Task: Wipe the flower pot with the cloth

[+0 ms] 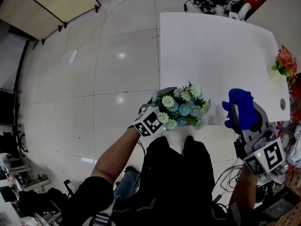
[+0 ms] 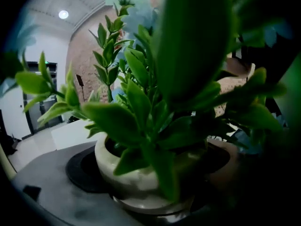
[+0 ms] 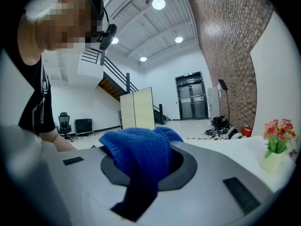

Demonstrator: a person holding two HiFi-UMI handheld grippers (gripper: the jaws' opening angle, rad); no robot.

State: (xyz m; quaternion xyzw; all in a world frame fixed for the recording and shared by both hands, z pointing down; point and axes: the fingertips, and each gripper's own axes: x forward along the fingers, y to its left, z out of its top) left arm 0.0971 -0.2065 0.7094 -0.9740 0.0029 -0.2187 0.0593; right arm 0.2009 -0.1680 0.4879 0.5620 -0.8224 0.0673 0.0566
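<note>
Grippers x2: left gripper [image 1: 162, 108] & right gripper [image 1: 242, 114], w/ 1 marker cube each, so cubes x2: left cube [image 1: 149, 122], right cube [image 1: 268, 158]. Cloth [image 1: 237, 102] x1, blue. Flower pots x2: blue-bloom pot [image 2: 136, 182], red-bloom pot [image 3: 273, 163]. Table [image 1: 211, 51] x1, white. Person [image 1: 174, 182] x1. Office chair [image 3: 63, 121] x1. Folding panel [image 1: 51, 4] x1

The cloth [image 1: 241, 108] was blue. The pot [image 2: 134, 175] was cream, with green leaves [image 2: 136, 102] and pale blue and white flowers [image 1: 182, 108]. The table [image 1: 211, 55] was white, the floor [image 1: 117, 79] pale grey.
</note>
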